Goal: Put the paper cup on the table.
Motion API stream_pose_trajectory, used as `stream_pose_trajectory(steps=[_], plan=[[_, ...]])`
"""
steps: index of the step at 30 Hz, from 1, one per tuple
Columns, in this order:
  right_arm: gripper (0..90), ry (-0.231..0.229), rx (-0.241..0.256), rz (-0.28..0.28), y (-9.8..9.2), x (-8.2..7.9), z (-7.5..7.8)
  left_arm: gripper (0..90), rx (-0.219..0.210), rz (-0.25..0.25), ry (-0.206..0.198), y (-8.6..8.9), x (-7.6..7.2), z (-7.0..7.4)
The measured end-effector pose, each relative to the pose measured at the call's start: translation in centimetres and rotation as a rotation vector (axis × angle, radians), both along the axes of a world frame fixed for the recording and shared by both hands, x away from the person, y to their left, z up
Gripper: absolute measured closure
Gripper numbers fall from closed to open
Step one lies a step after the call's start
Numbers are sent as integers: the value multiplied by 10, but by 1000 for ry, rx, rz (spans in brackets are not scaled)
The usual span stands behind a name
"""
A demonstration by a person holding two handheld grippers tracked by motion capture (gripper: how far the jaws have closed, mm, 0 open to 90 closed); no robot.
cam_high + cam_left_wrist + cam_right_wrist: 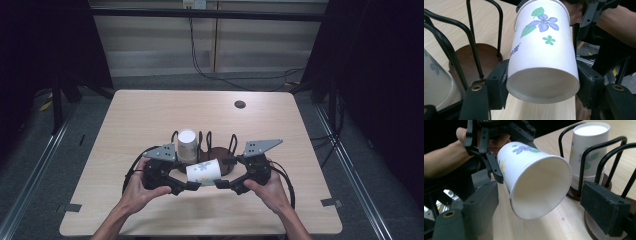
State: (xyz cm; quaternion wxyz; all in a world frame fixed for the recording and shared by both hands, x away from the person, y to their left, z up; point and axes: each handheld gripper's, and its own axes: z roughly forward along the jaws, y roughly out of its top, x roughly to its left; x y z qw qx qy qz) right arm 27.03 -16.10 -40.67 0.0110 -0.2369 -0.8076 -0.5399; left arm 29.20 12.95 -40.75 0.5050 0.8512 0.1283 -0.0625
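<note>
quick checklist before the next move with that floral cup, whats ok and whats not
1. Left gripper clamped on the floral cup at its base end: ok, both pads press its sides.
2. Right gripper holding the cup: not ok, its jaws are open, the mouth end lies between them and the pad on the rack side stands clear.
3. Cup undamaged: ok, rim looks round, no crease seen.
4. Cup orientation: on its side, mouth toward the right gripper: ok for a handover.
5. Wire rack has room: ok, one upside-down cup at its left end, other loops free.
6. Cup empty: ok, the inside looks bare.
</note>
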Motion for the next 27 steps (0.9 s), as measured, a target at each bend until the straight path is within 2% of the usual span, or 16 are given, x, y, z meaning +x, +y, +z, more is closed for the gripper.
stream_pose_trajectory(steps=[3,6,17,27], plan=[[135,12,35,0,-2,1,0,365,-8,-16,5,-1,-2,3],[135,19,44,5,-2,2,-1,365,-3,-15,-6,-3,-4,5],[135,29,109,25,-1,2,0,365,-33,-8,-14,-4,-5,6],[134,36,151,36,3,2,-2,365,-47,-17,-7,-5,-5,7]])
